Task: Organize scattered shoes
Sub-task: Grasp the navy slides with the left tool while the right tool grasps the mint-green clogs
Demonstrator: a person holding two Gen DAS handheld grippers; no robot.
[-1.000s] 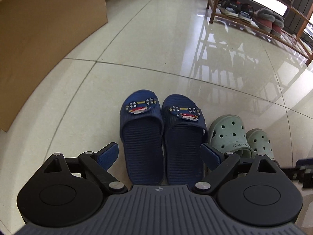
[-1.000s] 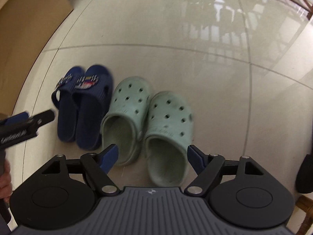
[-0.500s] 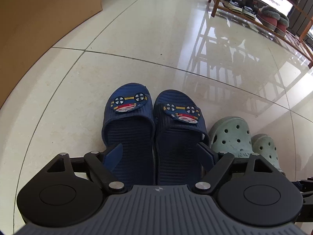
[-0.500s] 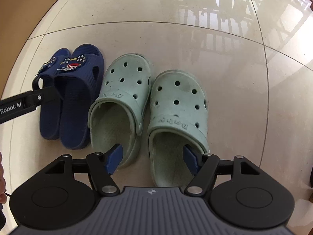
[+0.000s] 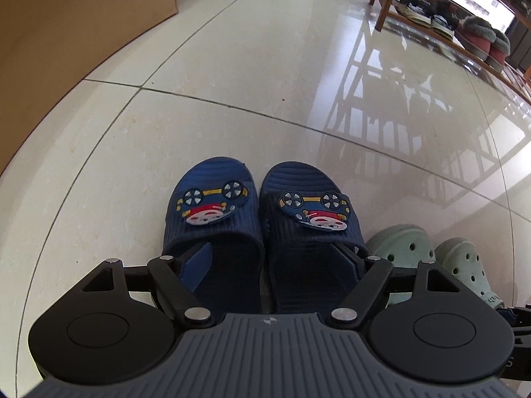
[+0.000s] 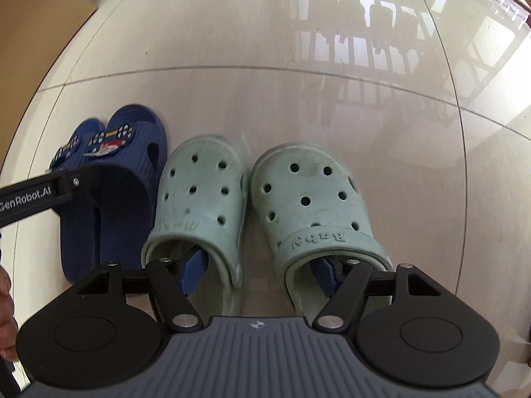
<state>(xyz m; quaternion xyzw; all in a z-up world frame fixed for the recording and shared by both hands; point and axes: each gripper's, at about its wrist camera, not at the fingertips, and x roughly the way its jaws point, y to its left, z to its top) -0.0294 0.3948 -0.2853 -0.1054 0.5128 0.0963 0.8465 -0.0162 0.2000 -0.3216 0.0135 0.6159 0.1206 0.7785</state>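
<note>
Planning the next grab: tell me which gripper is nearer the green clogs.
Right. The right gripper has one finger inside each of the green clogs; the left gripper is at the blue slippers beside them.

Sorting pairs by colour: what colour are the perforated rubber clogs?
The perforated rubber clogs are pale mint green, clearest in the right wrist view.

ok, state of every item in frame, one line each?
left tool: open, one finger inside each blue slipper
right tool: open, one finger inside each green clog
blue slippers: paired, upright on the floor, toes pointing away
green clogs: paired, upright on the floor, beside the slippers
shoe rack: holds shoes, far right
</note>
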